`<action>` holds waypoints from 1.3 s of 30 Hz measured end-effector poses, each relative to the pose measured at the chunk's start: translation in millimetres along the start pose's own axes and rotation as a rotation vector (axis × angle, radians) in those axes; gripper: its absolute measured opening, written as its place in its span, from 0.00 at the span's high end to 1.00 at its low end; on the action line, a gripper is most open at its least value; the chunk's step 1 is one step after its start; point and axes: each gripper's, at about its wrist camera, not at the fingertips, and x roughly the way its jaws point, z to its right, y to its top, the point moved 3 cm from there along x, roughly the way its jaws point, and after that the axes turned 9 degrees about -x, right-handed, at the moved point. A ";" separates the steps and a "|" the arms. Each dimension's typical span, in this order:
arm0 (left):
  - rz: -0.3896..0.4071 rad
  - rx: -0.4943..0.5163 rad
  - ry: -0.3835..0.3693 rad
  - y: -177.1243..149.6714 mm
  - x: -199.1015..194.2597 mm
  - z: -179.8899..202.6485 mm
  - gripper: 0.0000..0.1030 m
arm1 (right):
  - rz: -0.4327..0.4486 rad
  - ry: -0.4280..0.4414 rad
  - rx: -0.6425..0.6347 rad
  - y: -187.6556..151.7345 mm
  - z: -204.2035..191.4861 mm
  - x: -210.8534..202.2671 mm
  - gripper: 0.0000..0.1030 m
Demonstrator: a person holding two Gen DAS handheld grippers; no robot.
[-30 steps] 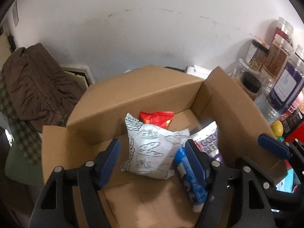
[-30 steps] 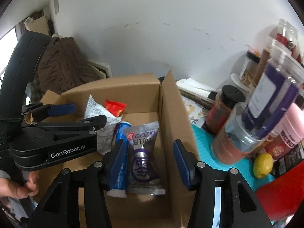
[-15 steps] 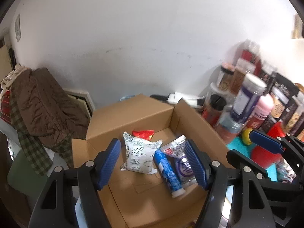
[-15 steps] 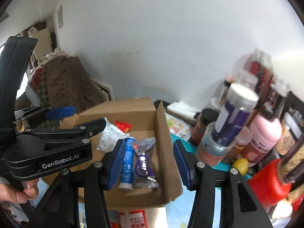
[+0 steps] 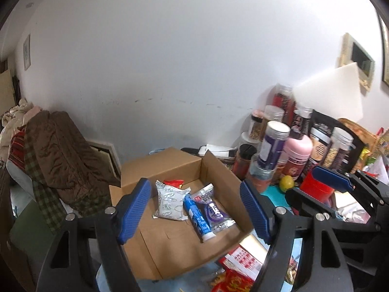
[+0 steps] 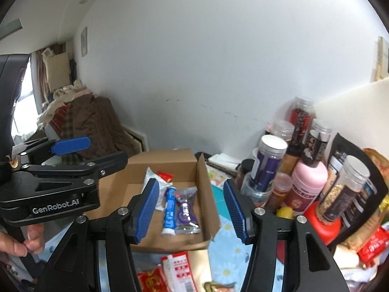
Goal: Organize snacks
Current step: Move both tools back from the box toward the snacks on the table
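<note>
Both claws, left claw and right claw, hang empty, jaws opening; four snacks lie in the cardboard box. Next I judge: fetch a red packet off the counter.

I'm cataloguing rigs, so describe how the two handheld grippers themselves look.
Both are alike. The left gripper and right gripper each have black, angular plastic fingers with cut-out openings, silver rivets at the joints, and ribbed blue pads. The left one's body carries white "GenRobot.AI" lettering. No cables or sleeves show.
</note>
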 end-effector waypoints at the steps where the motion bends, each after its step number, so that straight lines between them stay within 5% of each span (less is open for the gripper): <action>1: 0.006 0.005 -0.011 -2.1 -6.2 1.6 0.26 | 0.008 -0.001 0.000 -1.3 -1.1 -7.2 0.46; 12: 0.002 0.014 -0.066 -31.4 -49.5 3.8 0.26 | 0.069 -0.009 0.018 -23.1 -12.2 -62.0 0.32; 25: -0.027 0.049 -0.130 -75.1 -75.5 3.9 0.26 | 0.048 0.005 0.046 -66.8 -32.6 -87.7 0.31; 39: -0.143 0.076 -0.194 -123.8 -60.4 7.6 0.26 | -0.029 0.048 0.098 -121.5 -47.0 -79.7 0.31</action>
